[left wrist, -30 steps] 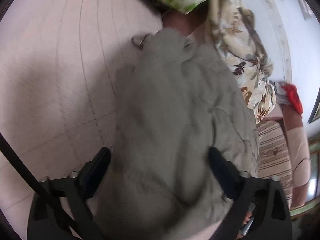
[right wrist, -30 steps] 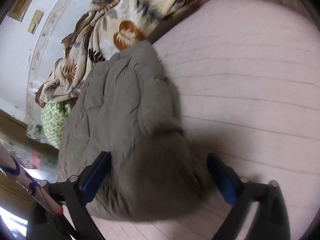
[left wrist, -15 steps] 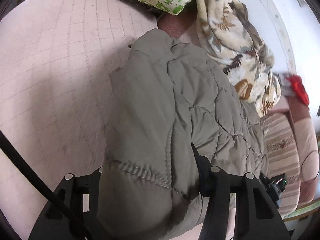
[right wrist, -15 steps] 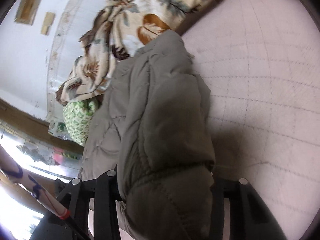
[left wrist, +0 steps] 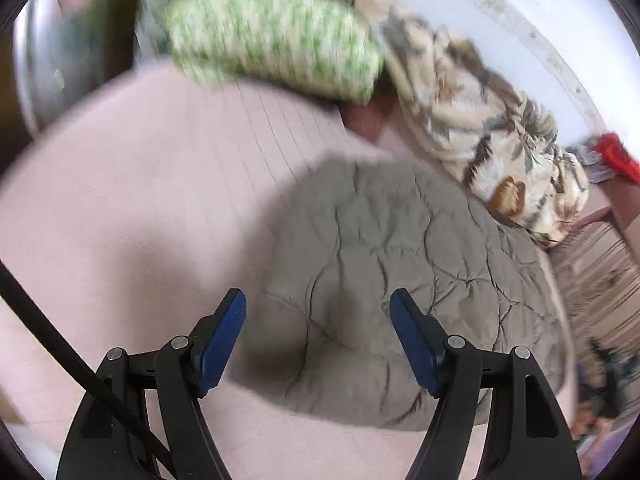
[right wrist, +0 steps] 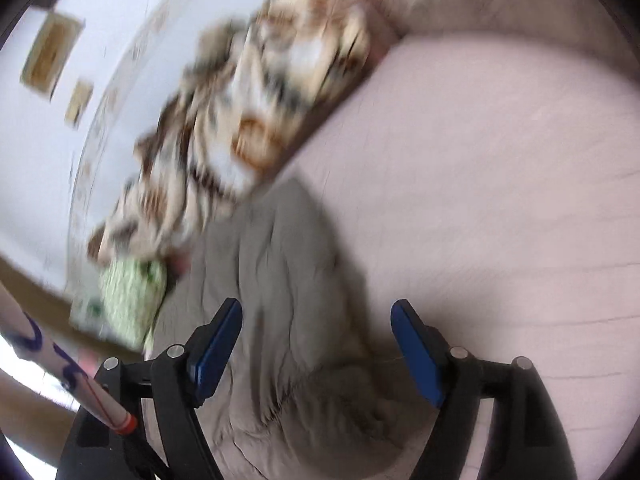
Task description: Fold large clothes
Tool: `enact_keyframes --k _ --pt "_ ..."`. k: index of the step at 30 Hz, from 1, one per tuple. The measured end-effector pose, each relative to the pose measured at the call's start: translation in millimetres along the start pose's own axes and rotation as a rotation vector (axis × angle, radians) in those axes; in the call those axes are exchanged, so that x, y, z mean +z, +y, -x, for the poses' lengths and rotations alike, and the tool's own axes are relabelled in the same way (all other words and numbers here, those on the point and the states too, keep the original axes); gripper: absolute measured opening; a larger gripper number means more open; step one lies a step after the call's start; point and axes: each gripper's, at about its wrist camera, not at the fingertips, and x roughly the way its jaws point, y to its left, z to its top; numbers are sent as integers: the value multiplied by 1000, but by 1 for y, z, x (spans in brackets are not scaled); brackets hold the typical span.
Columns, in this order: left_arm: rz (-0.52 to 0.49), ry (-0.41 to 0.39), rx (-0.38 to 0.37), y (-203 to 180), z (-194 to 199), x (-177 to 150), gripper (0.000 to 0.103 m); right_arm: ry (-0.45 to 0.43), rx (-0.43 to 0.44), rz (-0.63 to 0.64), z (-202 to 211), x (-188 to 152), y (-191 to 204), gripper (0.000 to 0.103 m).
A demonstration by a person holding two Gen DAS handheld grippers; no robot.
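Jacket [left wrist: 400,272] on bed [left wrist: 140,220], beside blanket [left wrist: 500,140]

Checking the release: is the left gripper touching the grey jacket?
Apart. In the left wrist view the left gripper has open jaws, with pink bedding visible between its fingertips and the grey jacket.

A home bedroom, by the look of it. The work surface is a bed [left wrist: 132,208] w/ a pale pink sheet marked in a faint grid, soft enough to dimple under the folded grey quilted jacket [left wrist: 400,280] lying on it. A leaf-print blanket [left wrist: 492,132] in cream and brown is heaped along the bed's far edge, next to a green-and-white patterned pillow [left wrist: 276,40]. Behind them, a plain white wall [right wrist: 60,160] w/ two small framed pictures [right wrist: 50,56] (blurred, contents unreadable). Striped upholstery [left wrist: 600,280] and some red cloth [left wrist: 616,156] sit at the bed's end — domestic clutter, no shop or lab fittings.
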Motion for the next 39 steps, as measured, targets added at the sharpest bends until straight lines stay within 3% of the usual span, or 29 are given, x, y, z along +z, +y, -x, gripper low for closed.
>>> enact_keyframes --k 2,4,7,11,14,16,19,21,24,26,31,39 --pt "-64 -122 117 -9 39 -7 77 -84 -45 65 26 -3 17 83" --pt "-109 -247 208 -15 77 -19 84 -113 -62 172 43 -19 44 83" --pt "-128 -371 240 -21 117 -34 87 -89 -35 342 52 -60 92 77" --pt "-107 -371 212 -18 149 -53 88 50 38 519 25 -121 159 54" --pt "-120 -332 269 -18 159 -68 88 167 116 595 -10 -162 200 53" --pt "-136 -316 288 -18 162 -77 88 241 116 619 -43 -183 216 53" --pt "-151 -312 307 -18 172 -91 88 314 23 609 -86 -196 213 54" --pt "-155 -314 292 -16 175 -97 88 319 5 602 -85 -193 212 53" --pt "-158 -307 261 -17 174 -106 88 273 21 605 -44 -189 209 54" --pt "-174 -294 243 -22 170 -114 88 220 6 631 -11 -193 202 64" --pt "-205 -192 126 -41 158 -141 88 93 -126 644 62 -212 158 70" --pt "-296 -109 102 -77 149 -178 88 74 -290 475 121 -248 81 72"
